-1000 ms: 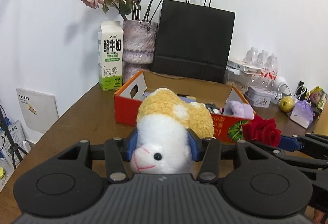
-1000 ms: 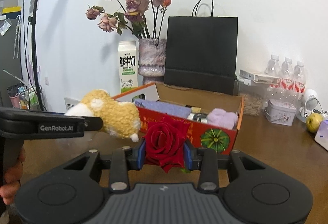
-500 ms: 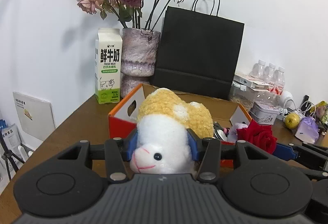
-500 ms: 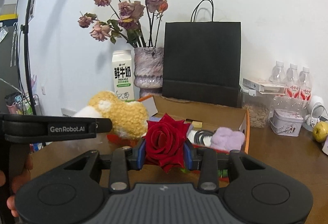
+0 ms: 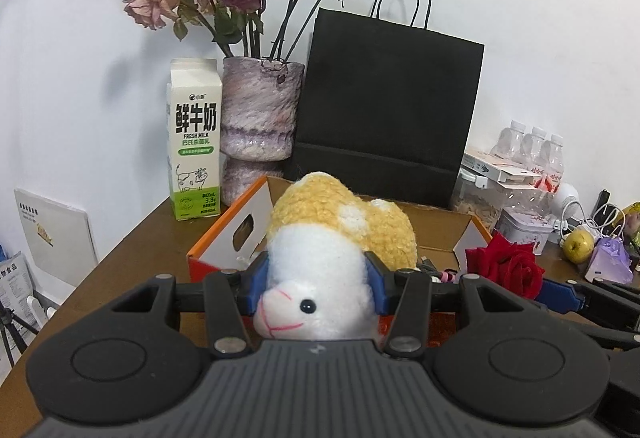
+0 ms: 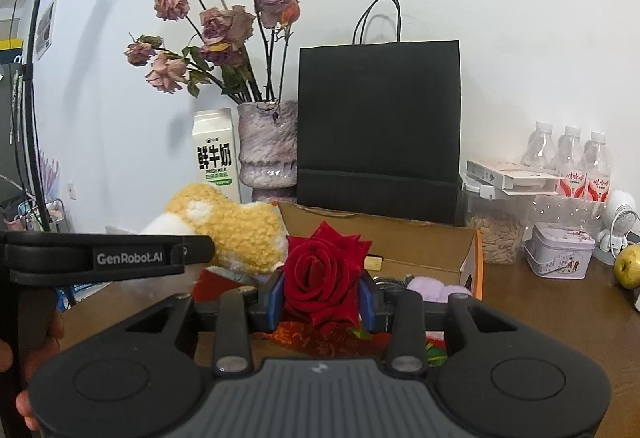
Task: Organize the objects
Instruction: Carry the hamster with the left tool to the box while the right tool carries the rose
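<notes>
My left gripper (image 5: pixel 318 288) is shut on a plush sheep (image 5: pixel 320 278) with a white face and a yellow woolly back, pressed between the blue pads. It hangs over the near left corner of the open orange cardboard box (image 5: pixel 224 238). My right gripper (image 6: pixel 322 296) is shut on a red rose (image 6: pixel 324 278), held upright above the box's front wall (image 6: pixel 320 338). In the right wrist view the sheep (image 6: pixel 236 234) and the left gripper's body (image 6: pixel 108 254) show at left. The rose (image 5: pixel 508 266) shows at right in the left wrist view. Inside the box lie a lilac plush (image 6: pixel 432 288) and cables.
Behind the box stand a milk carton (image 5: pixel 194 141), a furry vase of dried roses (image 5: pixel 260 117) and a black paper bag (image 5: pixel 384 109). At right are water bottles (image 6: pixel 572 161), a seed jar (image 6: pixel 496 230), a tin (image 6: pixel 560 254) and an apple (image 5: pixel 578 246). A hand (image 6: pixel 36 354) holds the left gripper.
Both grippers have moved forward toward the box, which now sits close beneath them. The sheep and the rose stay gripped. The bag, vase and carton look larger and nearer.
</notes>
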A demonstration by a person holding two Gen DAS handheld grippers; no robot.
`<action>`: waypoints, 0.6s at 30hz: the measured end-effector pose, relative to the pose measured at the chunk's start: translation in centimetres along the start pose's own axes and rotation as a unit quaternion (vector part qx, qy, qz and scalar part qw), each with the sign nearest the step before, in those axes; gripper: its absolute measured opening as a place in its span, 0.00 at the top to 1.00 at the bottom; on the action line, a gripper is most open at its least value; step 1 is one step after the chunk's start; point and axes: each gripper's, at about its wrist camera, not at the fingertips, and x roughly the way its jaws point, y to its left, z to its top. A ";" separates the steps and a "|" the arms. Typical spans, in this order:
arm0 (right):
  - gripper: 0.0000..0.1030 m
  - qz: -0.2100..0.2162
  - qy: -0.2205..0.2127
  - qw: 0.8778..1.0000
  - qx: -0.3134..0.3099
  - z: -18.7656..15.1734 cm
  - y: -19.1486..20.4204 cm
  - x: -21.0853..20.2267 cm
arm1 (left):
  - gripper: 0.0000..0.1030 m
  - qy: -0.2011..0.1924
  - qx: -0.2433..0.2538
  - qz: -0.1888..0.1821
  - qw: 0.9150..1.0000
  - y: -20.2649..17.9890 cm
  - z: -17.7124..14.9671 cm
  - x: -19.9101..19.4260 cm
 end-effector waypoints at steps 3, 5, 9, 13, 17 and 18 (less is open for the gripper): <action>0.66 -0.002 0.000 1.000 0.001 0.3 -0.3 0.7 | 0.52 -0.002 -0.004 -0.004 1.000 0.1 0.5 0.8; 0.66 -0.004 0.000 1.000 0.000 0.5 -0.6 1.3 | 0.52 -0.006 -0.003 -0.006 1.000 0.0 0.8 1.3; 0.65 -0.005 -0.002 1.000 -0.002 0.9 -0.9 2.2 | 0.52 -0.009 -0.002 -0.009 1.000 -0.1 1.4 2.4; 0.66 -0.003 -0.003 1.000 -0.001 1.3 -1.2 3.3 | 0.52 -0.008 -0.001 -0.009 1.000 -0.2 1.8 3.6; 0.66 -0.003 -0.004 1.000 -0.003 1.9 -1.4 4.7 | 0.52 -0.008 0.001 -0.006 1.000 -0.2 2.3 5.0; 0.66 -0.003 -0.004 1.000 -0.003 2.0 -1.5 5.0 | 0.52 -0.008 0.001 -0.006 1.000 -0.2 2.4 5.4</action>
